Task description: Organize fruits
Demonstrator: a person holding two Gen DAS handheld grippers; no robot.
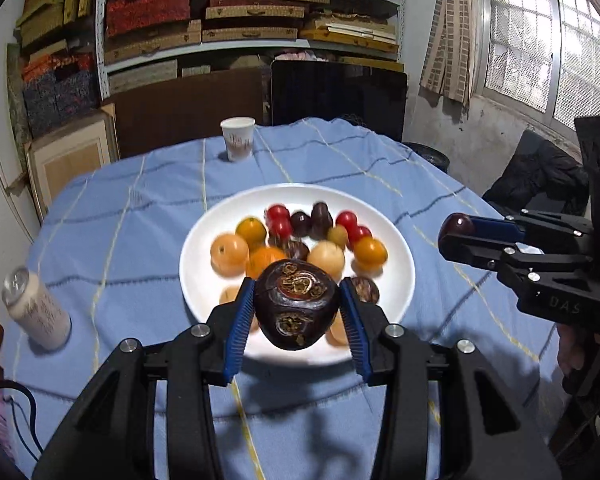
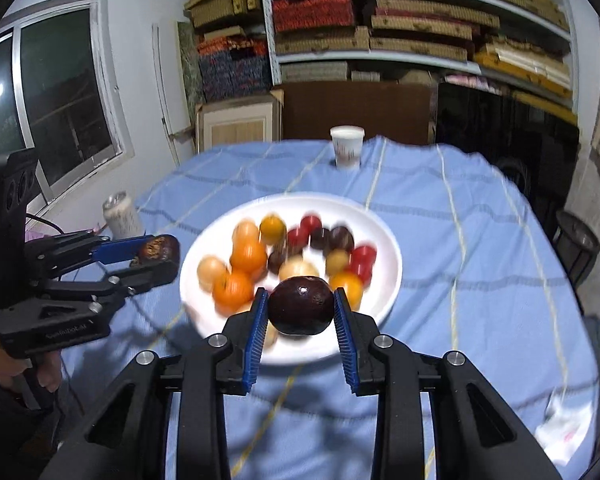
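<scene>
plate (image 1: 400, 292) w/ mixed fruit, L tongs (image 1: 296, 312) & R tongs (image 2: 301, 312) each gripping dark fruit

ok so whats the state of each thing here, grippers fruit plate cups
left gripper: shut on a dark fruit, held above the plate
right gripper: shut on a dark plum, held above the plate
plate: flat on the cloth, loaded with small fruits
paper cup: upright, contents not visible
can: upright, left of the plate

One plate (image 1: 196, 280), two cups (image 1: 238, 138)
</scene>
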